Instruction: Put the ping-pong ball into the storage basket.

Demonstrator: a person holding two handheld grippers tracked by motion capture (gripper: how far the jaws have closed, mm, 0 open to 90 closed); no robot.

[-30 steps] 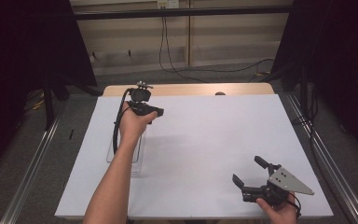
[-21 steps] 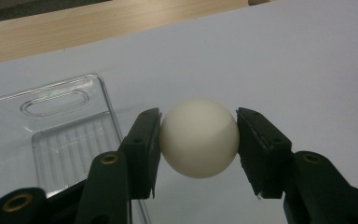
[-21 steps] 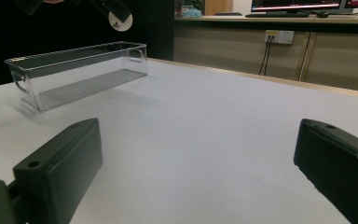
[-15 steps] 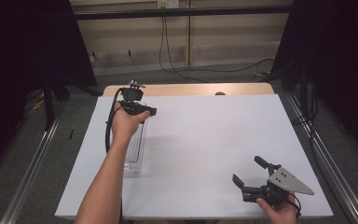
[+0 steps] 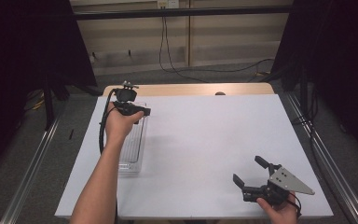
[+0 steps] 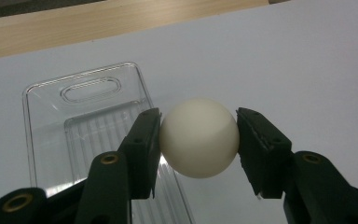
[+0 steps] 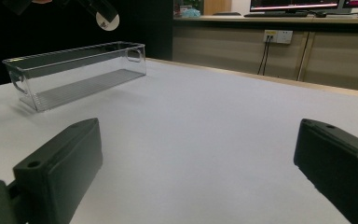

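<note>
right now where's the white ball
In the left gripper view the white ball sits clamped in the left gripper, above the far end of the clear bin.

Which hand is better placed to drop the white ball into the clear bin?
The left. Its gripper already clamps the white ball right above the clear bin. The right gripper sits open and empty at the table's near right corner, far from the bin.
</note>
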